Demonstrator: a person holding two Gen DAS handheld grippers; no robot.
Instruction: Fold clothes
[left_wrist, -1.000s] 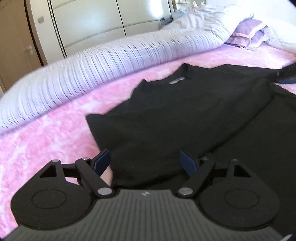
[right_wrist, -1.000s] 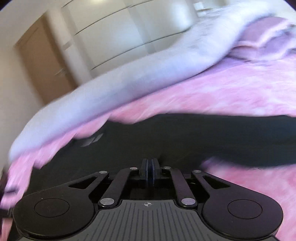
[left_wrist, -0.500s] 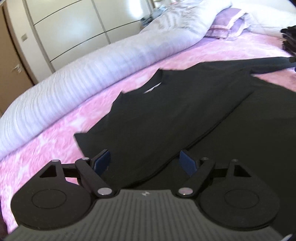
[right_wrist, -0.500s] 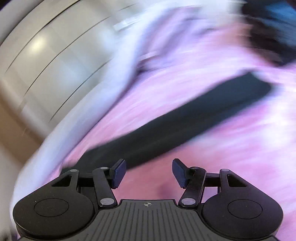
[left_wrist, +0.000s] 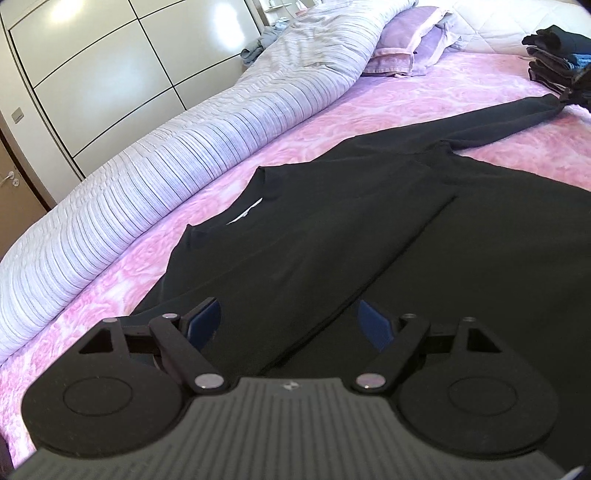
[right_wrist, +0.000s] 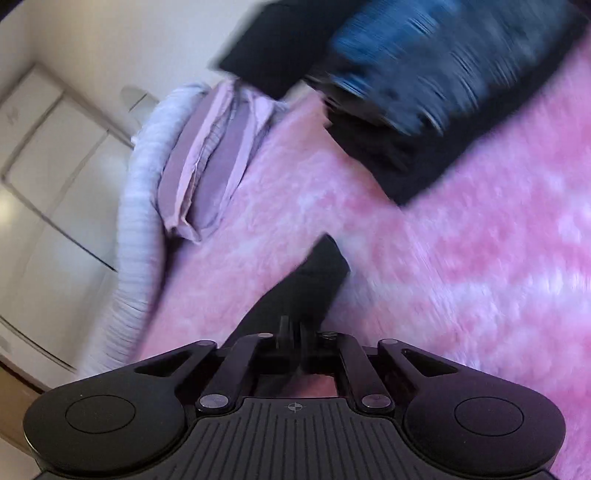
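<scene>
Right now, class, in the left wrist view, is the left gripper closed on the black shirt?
No: the left gripper is open, its blue fingers spread apart above the black shirt with nothing between them.

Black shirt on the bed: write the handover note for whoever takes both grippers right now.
Left gripper: open, empty, above the black shirt.
Right gripper: shut on the sleeve near its cuff end, beside the stack of folded clothes.
Shirt lies collar-up on the pink bedspread, with one side already folded across the body.
Left to do: bring the held sleeve in over the body, fold the shirt up, then probably add it to the stack.
</scene>
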